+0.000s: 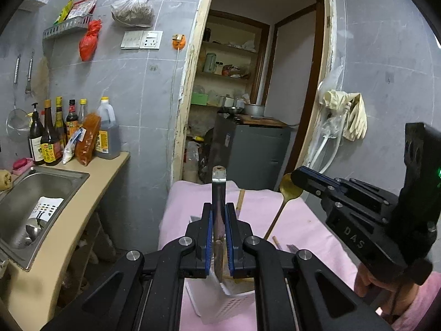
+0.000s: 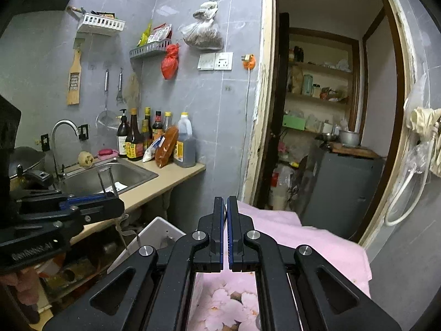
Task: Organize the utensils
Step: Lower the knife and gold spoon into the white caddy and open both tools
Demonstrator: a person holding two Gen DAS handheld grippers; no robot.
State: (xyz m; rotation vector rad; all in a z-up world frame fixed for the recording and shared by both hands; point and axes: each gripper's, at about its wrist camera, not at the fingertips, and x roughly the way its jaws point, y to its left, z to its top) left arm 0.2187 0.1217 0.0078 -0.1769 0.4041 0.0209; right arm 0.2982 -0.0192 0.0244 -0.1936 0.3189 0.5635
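My left gripper [image 1: 219, 207] is shut on a flat steel utensil [image 1: 219, 182] that stands upright between the blue pads, with its hollow-ended top above them. Its lower end hangs just over a white perforated utensil holder [image 1: 234, 303] on the pink cloth. That holder [image 2: 157, 231] shows left of my right gripper [image 2: 226, 201], whose jaws are pressed together. In the left wrist view the right gripper [image 1: 296, 175] pinches the bowl of a gold spoon [image 1: 288, 189]. The spoon's handle slants down towards the cloth. The left gripper [image 2: 118, 201] with its steel utensil [image 2: 107, 179] sits at the left.
A pink cloth [image 1: 303, 220] covers the table, with wooden chopsticks [image 1: 241, 201] lying on it. To the left is a counter with a steel sink [image 1: 55, 171] and sauce bottles [image 1: 52, 135]. An open doorway [image 1: 261, 82] lies straight ahead. A person's hand [image 1: 369, 281] holds the right gripper.
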